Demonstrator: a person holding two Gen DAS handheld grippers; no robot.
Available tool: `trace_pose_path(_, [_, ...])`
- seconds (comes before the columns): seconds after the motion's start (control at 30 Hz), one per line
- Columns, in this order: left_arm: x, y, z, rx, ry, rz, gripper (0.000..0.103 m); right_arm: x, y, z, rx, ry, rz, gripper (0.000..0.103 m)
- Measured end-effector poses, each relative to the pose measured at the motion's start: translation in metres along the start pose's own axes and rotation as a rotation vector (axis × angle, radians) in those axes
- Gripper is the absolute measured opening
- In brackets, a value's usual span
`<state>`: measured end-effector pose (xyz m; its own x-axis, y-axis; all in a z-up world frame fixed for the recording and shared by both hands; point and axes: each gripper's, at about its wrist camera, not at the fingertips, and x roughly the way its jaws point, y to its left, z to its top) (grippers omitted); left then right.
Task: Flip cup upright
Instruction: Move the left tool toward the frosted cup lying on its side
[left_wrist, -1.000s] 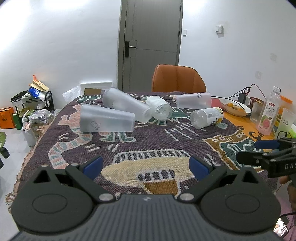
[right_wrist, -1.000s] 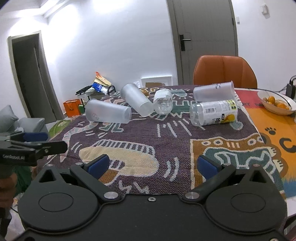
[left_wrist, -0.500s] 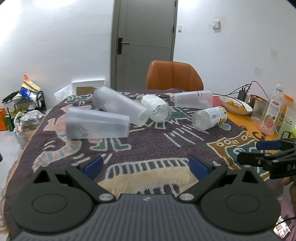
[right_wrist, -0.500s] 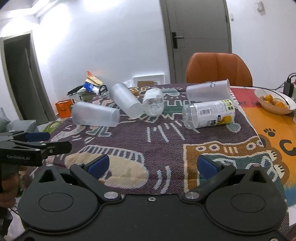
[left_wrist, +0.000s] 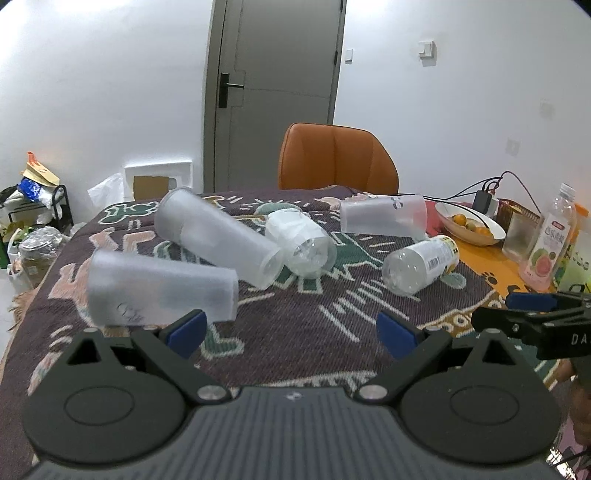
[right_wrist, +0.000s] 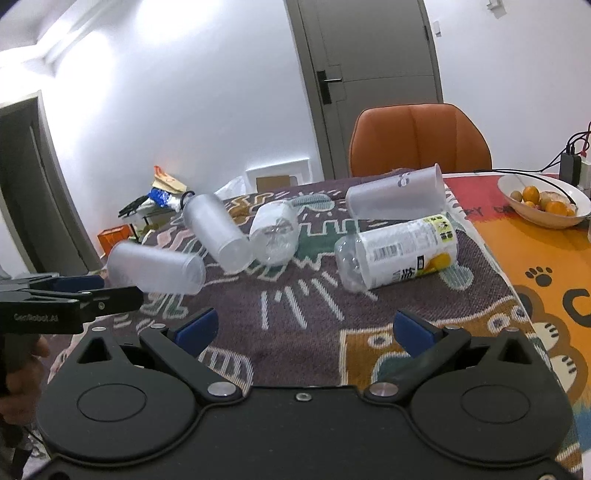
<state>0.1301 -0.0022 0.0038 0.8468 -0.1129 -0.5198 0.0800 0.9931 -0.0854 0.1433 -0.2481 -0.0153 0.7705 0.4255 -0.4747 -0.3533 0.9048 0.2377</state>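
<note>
Several frosted plastic cups lie on their sides on the patterned cloth. The nearest cup (left_wrist: 159, 291) (right_wrist: 157, 268) lies at the left. A second cup (left_wrist: 218, 242) (right_wrist: 218, 232) lies tilted behind it, a clear one (left_wrist: 301, 242) (right_wrist: 275, 236) beside that, and another cup (left_wrist: 384, 219) (right_wrist: 395, 195) lies far right. My left gripper (left_wrist: 290, 330) is open and empty, just short of the nearest cup. My right gripper (right_wrist: 304, 328) is open and empty above the cloth.
A labelled clear bottle (left_wrist: 421, 264) (right_wrist: 397, 253) lies on its side. A fruit bowl (right_wrist: 543, 201), a juice bottle (left_wrist: 550, 240) and cables stand on the right. An orange chair (left_wrist: 336, 160) is behind the table. Clutter sits on the floor at the left (left_wrist: 33, 206).
Both grippers have moved forward toward the cups, so the cups look larger and nearer. Both stay open. No cup has moved.
</note>
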Motion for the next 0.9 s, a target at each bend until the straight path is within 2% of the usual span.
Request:
trace_pose_path(0.33, [0.042, -0.003, 0.037, 0.004, 0.045, -0.05, 0.096, 0.018, -0.021, 0.021, 0.055, 0.021, -0.012, 0.103])
trace_pose_path(0.7, [0.096, -0.005, 0.073, -0.004, 0.095, -0.067, 0.096, 0.037, -0.044, 0.038, 0.091, 0.036, -0.039, 0.101])
trace_pose_path(0.9, [0.126, -0.011, 0.088, 0.008, 0.116, -0.081, 0.092, 0.045, -0.062, 0.048, 0.12, 0.033, -0.061, 0.101])
